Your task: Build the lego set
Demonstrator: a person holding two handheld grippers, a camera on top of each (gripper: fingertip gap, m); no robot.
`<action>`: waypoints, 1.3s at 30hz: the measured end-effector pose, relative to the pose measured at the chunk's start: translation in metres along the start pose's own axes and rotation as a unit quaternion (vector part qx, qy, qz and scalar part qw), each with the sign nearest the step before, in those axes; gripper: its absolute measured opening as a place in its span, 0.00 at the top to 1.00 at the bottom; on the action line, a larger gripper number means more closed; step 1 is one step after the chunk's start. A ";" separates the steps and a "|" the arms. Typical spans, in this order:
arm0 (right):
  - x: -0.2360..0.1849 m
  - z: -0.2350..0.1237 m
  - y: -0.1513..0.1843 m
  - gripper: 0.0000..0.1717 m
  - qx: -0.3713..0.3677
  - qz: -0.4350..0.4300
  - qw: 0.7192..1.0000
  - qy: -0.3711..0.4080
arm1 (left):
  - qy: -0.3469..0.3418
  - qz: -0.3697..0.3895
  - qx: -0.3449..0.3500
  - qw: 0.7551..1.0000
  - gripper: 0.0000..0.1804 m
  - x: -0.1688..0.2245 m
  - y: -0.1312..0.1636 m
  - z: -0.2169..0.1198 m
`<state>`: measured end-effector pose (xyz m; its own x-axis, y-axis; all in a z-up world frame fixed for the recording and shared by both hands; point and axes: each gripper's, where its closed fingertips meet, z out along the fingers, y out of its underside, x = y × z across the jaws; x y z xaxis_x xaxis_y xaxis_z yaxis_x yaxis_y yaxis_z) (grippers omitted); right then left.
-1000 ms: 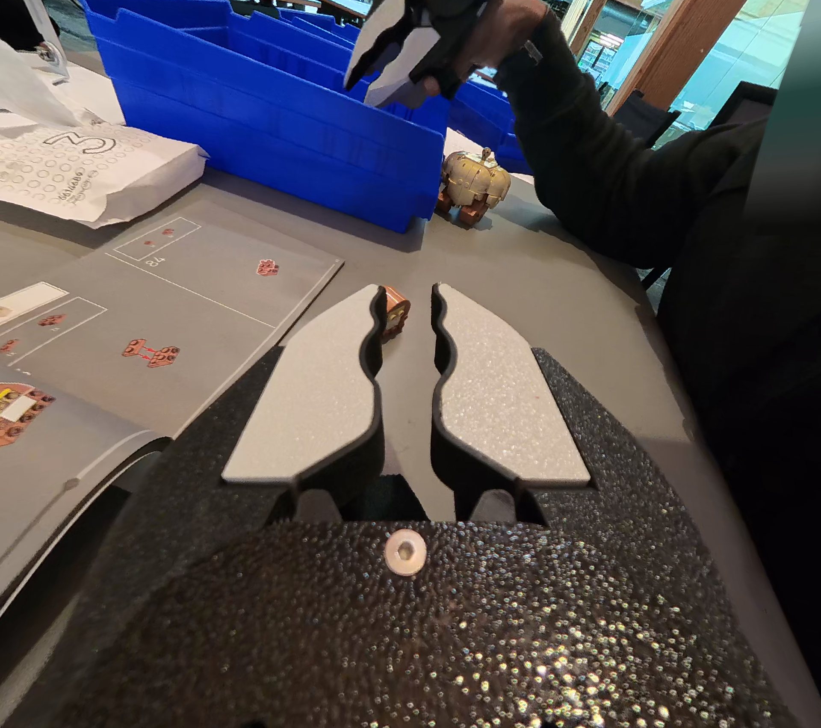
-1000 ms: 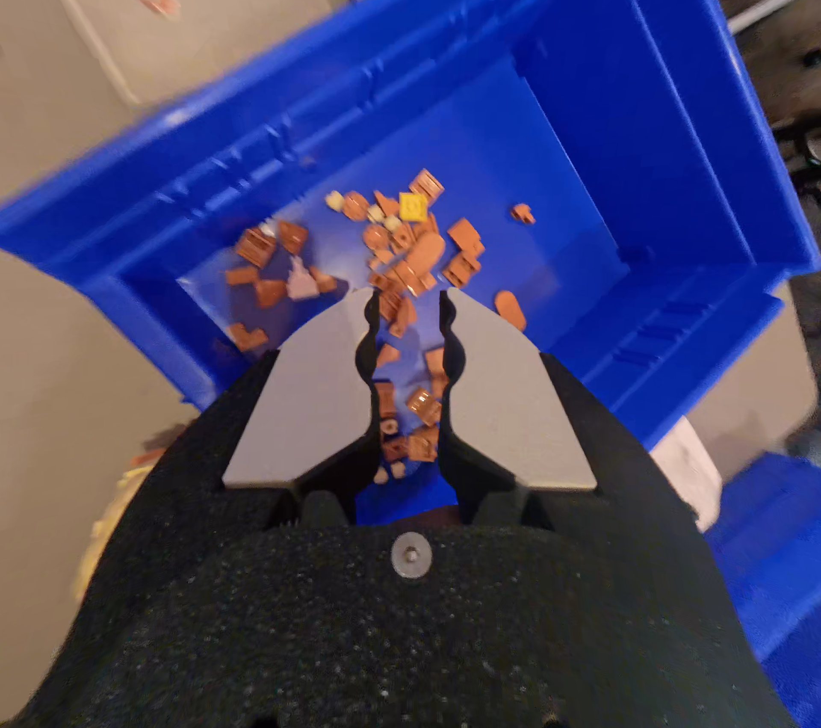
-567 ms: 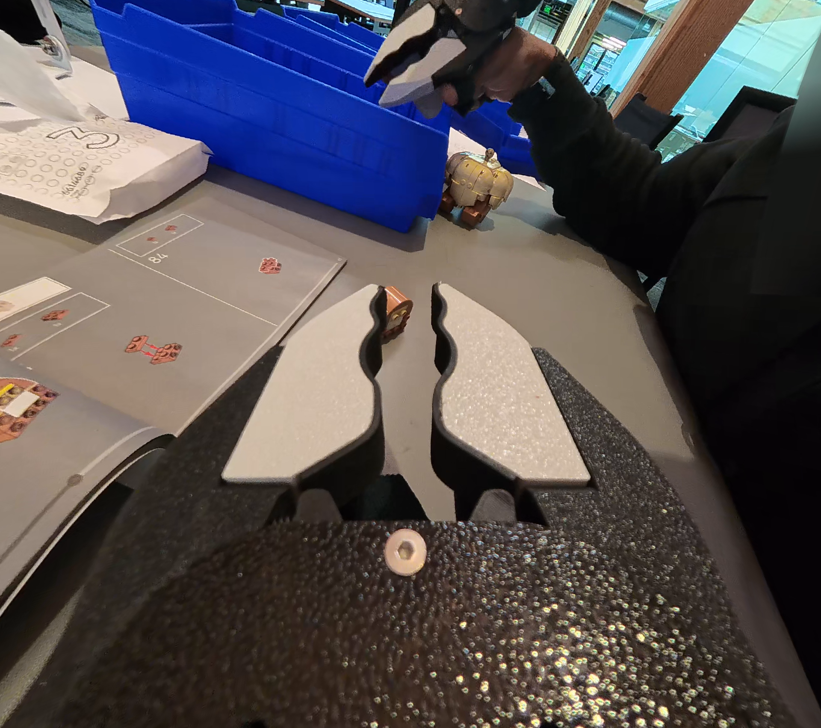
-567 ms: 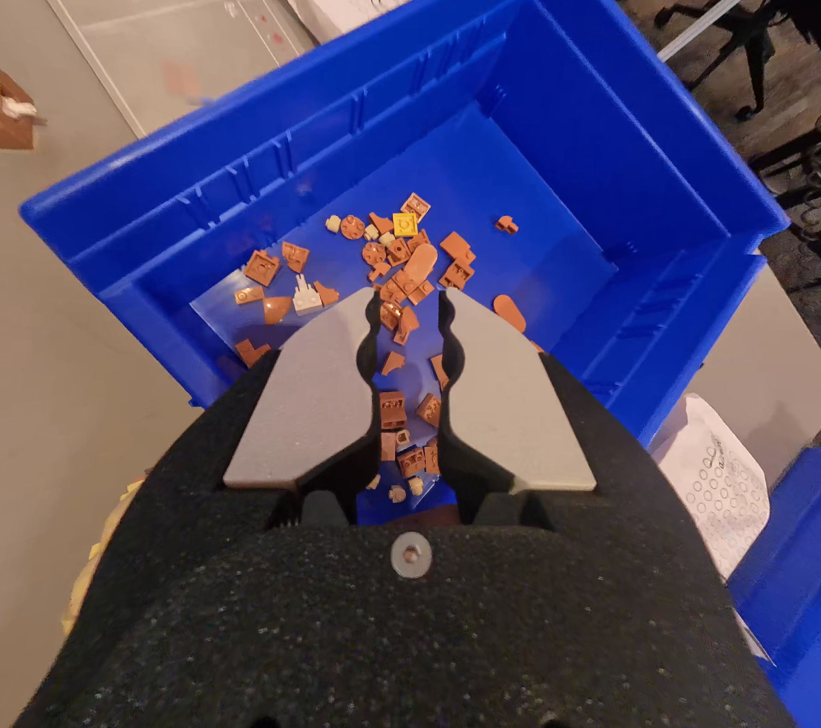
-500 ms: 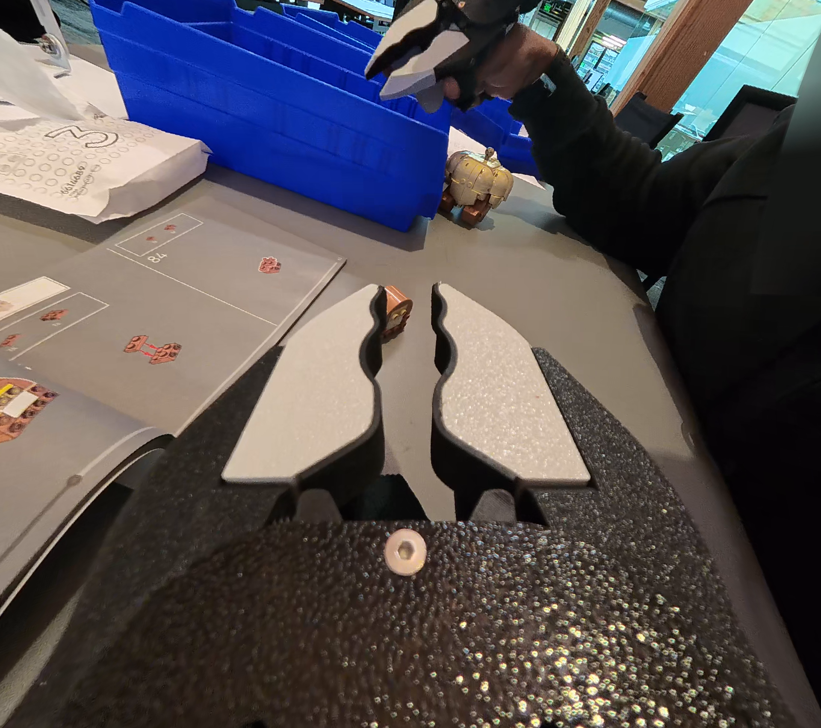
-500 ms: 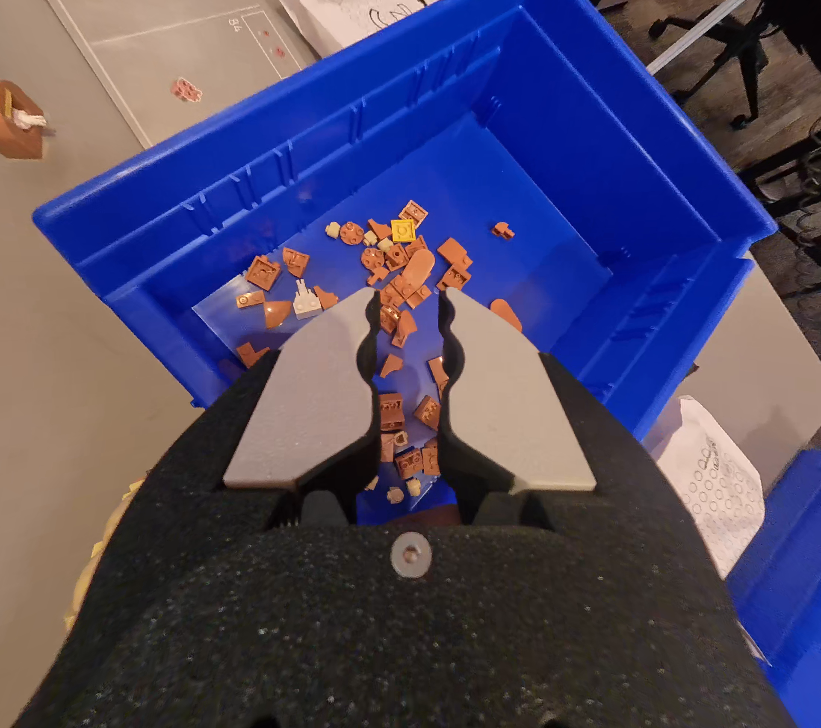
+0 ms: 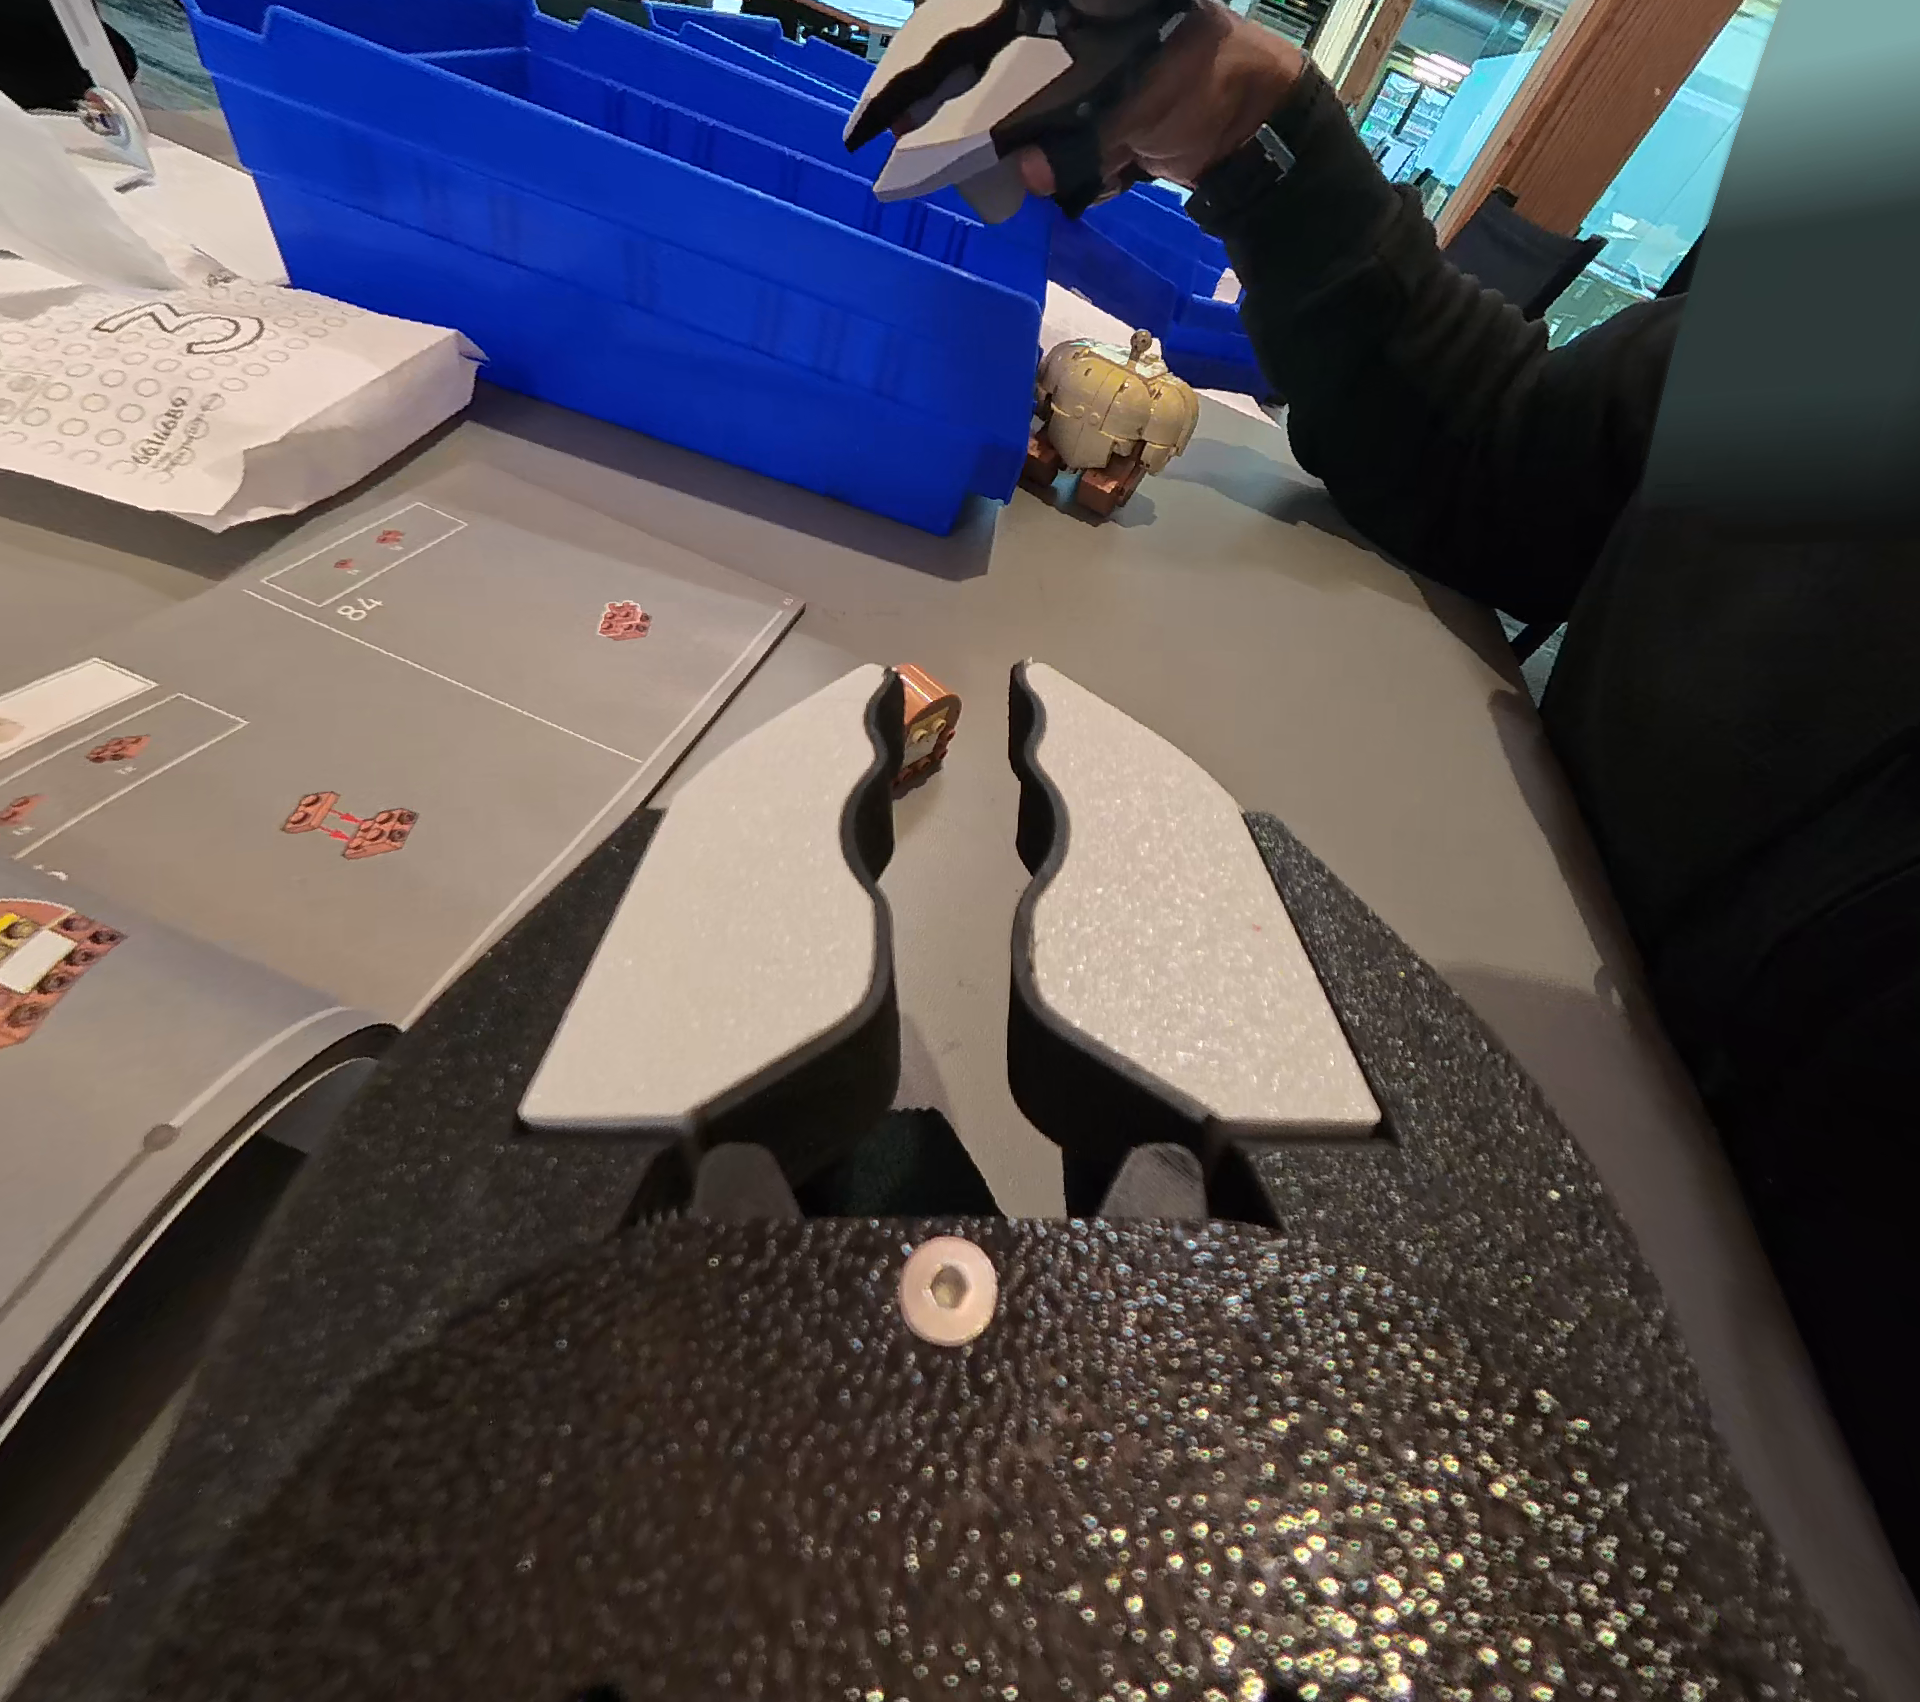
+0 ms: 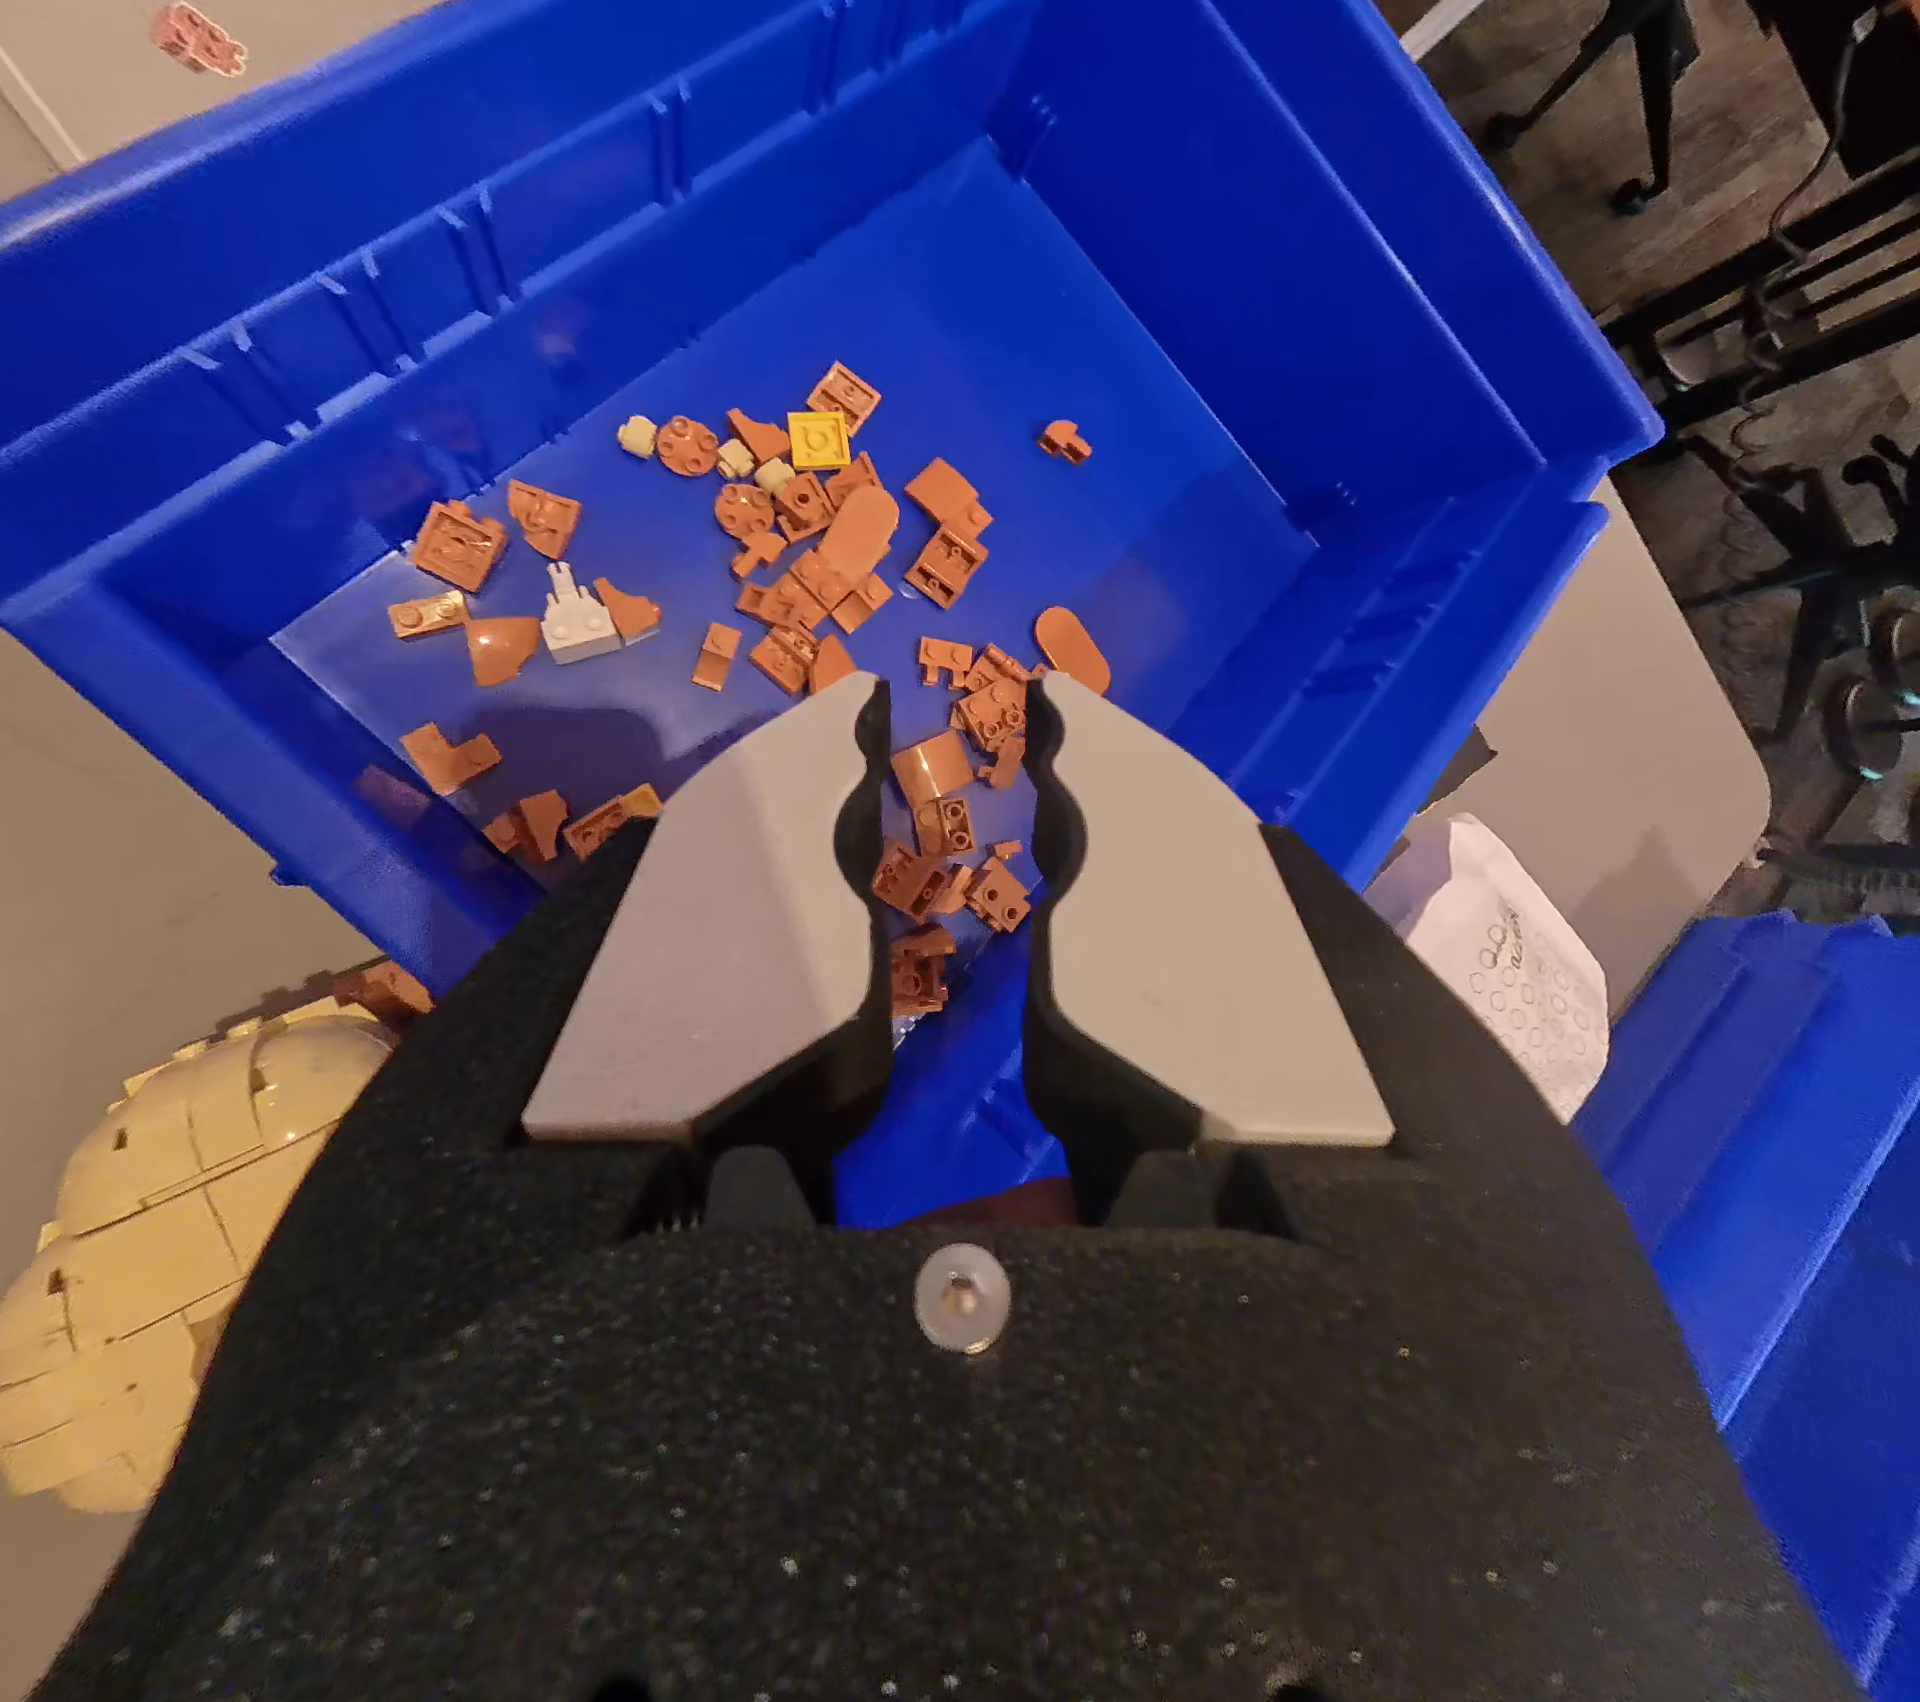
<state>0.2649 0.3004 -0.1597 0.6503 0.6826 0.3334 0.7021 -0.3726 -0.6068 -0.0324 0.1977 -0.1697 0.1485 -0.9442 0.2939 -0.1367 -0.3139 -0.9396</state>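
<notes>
Lowered toward brick-filled blue bin (image 8: 1195, 42), right tongs (image 8: 956, 696) gape empty; left tongs (image 7: 954, 686) gape beside brown brick (image 7: 923, 733).

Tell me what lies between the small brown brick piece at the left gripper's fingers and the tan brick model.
Only bare grey table, shown in the left wrist view.

Large outlined numeral, small code print on white paper bag (image 7: 187, 395); step number on grey instruction booklet (image 7: 416, 717).
</notes>
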 end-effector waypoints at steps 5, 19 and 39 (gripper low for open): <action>0.002 0.003 0.004 0.86 -0.010 0.007 1.000 -0.006 | 0.001 -0.002 -0.003 1.000 0.90 0.000 0.001 0.001; -0.004 0.008 0.009 0.87 -0.040 -0.025 0.999 0.001 | 0.001 0.005 -0.004 1.000 0.90 0.001 0.001 0.001; -0.009 0.014 0.021 0.87 -0.081 -0.062 0.995 0.000 | 0.001 0.010 -0.011 1.000 0.90 0.003 0.003 0.002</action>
<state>0.2695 0.2956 -0.1855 0.5562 0.7299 0.3974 0.8142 -0.3828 -0.4365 -0.0308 0.1946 -0.1718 0.1445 -0.9504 0.2753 -0.1602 -0.2970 -0.9413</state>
